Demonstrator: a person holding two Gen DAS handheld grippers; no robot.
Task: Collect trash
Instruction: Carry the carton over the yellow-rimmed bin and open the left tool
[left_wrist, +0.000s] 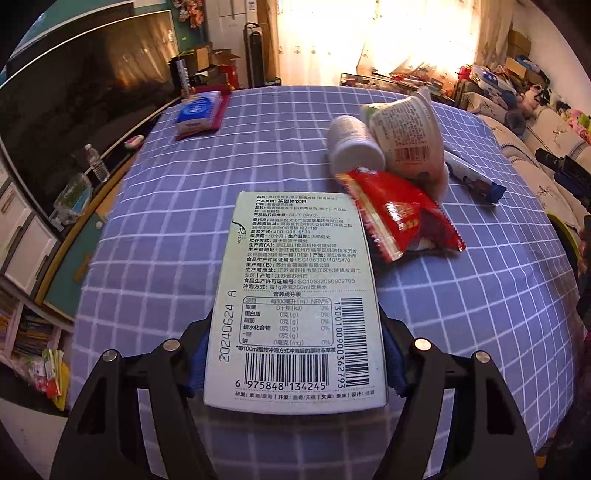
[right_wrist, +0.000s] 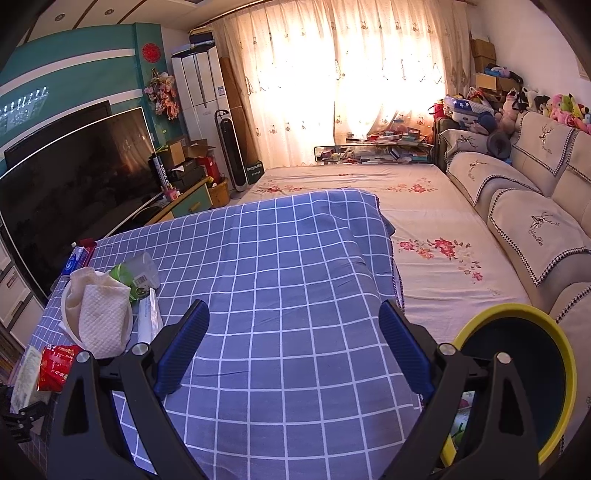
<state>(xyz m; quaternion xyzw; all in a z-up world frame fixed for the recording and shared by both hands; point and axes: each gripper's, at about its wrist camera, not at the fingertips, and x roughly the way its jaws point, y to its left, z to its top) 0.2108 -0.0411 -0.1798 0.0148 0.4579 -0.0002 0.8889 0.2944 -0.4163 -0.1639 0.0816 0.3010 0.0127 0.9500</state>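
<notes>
L gripper (left_wrist: 295, 354): jaws clamped on pale green tea box (left_wrist: 299, 288), label side up, held over checked bench (left_wrist: 166, 221). Just past the box: red snack wrapper (left_wrist: 399, 218), white bottle (left_wrist: 352, 144) on its side, paper cup (left_wrist: 406, 136), blue-ended wrapper (left_wrist: 476, 181). R gripper (right_wrist: 293, 343): jaws wide apart w/ nothing between, above the bench cloth. Yellow-rimmed bin (right_wrist: 524, 317) low at far R.

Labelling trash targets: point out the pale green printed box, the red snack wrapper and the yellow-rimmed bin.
Pale green printed box (left_wrist: 295, 295), left wrist view, label middle.
Red snack wrapper (left_wrist: 399, 218), left wrist view, wrapper middle.
Yellow-rimmed bin (right_wrist: 480, 317), right wrist view, upper rim.
</notes>
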